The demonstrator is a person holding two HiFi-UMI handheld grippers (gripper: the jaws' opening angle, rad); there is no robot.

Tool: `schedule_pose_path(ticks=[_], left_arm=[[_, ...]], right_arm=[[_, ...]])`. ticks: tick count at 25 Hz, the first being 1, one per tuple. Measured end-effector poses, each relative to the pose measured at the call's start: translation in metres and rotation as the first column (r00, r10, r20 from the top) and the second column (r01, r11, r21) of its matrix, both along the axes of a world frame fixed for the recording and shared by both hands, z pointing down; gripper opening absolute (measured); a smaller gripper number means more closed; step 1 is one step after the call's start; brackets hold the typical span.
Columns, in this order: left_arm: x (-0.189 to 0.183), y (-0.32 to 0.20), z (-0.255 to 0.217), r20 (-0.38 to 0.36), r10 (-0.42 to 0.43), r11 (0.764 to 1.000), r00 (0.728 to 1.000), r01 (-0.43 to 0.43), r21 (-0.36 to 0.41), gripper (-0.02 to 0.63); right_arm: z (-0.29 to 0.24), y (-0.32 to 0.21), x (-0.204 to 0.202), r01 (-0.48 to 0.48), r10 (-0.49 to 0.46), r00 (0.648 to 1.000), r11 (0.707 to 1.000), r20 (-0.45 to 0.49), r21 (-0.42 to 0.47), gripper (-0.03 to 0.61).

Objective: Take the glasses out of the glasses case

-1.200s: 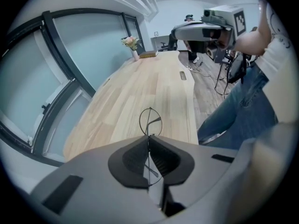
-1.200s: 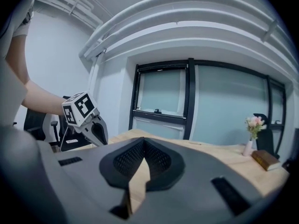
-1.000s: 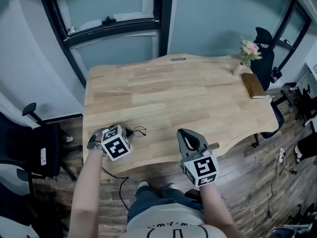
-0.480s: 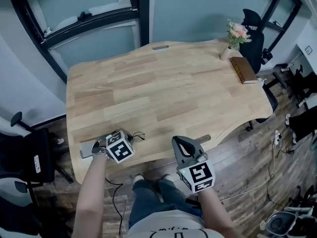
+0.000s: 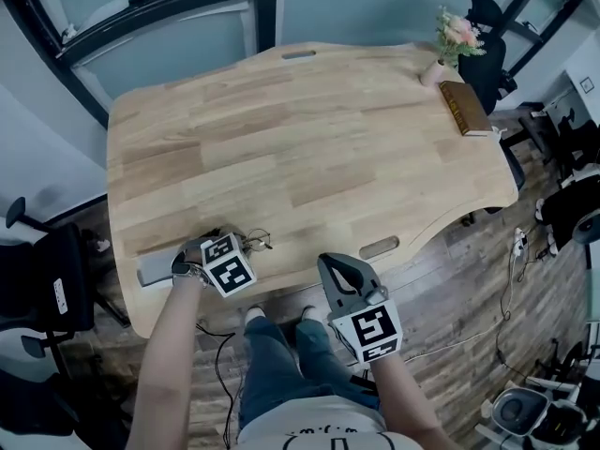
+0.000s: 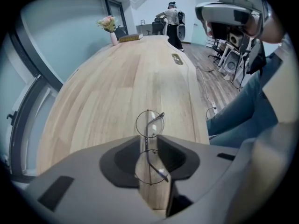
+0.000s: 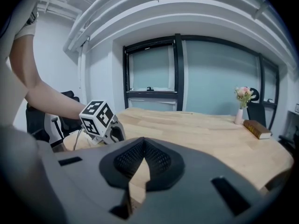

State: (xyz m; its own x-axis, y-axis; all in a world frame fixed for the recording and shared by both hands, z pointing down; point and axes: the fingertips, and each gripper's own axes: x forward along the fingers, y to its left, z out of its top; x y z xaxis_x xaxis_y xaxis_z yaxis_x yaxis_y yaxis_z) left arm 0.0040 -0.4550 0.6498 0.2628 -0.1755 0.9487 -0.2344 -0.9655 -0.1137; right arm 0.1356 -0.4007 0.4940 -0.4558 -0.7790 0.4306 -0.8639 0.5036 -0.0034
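Observation:
Thin wire-framed round glasses (image 5: 255,242) lie on the wooden table (image 5: 309,148) near its front left edge. My left gripper (image 5: 237,247) points steeply down over them. In the left gripper view the glasses (image 6: 149,124) run through the narrow gap of my left gripper (image 6: 150,143). Its jaws are opening, and wood shows on either side of the wire. A flat grey glasses case (image 5: 153,270) lies just left of that hand. My right gripper (image 5: 339,272) hangs off the table's front edge, shut (image 7: 144,146) and empty, facing the left gripper (image 7: 112,130).
At the far right corner stand a small vase of flowers (image 5: 450,50) and a brown book (image 5: 466,108). An oval slot (image 5: 378,247) is cut near the front edge. Office chairs stand at the left (image 5: 47,289) and the far right (image 5: 487,26). The person's legs are below.
Both grippers have sunk. The left one has come down to the table top with the glasses, beside the grey case. The right one has dropped below the table's front edge.

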Motion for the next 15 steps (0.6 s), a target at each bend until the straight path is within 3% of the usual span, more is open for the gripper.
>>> schedule_pose_path(ticks=[2, 4, 7, 10, 13, 15], left_arm=[[0.002, 0.000, -0.003, -0.027, -0.030, 1.000, 0.999, 0.030, -0.008, 0.278], [0.004, -0.005, -0.014, -0.081, -0.071, 0.997, 0.994, 0.073, 0.029, 0.353], [-0.003, -0.012, -0.035, -0.148, -0.123, 0.983, 0.981, 0.141, 0.118, 0.422], [-0.017, -0.006, -0.055, -0.197, -0.207, 0.957, 0.958, 0.240, 0.161, 0.443], [-0.036, 0.008, -0.083, -0.302, -0.338, 0.902, 0.891, 0.399, 0.168, 0.448], [-0.051, 0.017, -0.109, -0.407, -0.423, 0.836, 0.809, 0.522, 0.171, 0.448]], right_arm=[[-0.002, 0.000, 0.003, 0.000, 0.000, 1.000, 1.000, -0.003, 0.004, 0.012], [-0.005, -0.002, 0.006, -0.004, 0.004, 1.000, 1.000, -0.001, 0.016, 0.012], [-0.013, -0.005, 0.007, 0.001, -0.001, 1.000, 0.999, 0.007, 0.044, 0.012], [-0.024, -0.005, 0.005, 0.016, -0.018, 1.000, 0.997, 0.021, 0.079, 0.012], [-0.038, -0.004, 0.002, 0.043, -0.049, 0.998, 0.992, 0.041, 0.117, 0.012], [-0.048, -0.005, -0.001, 0.067, -0.076, 0.996, 0.987, 0.055, 0.144, 0.012]])
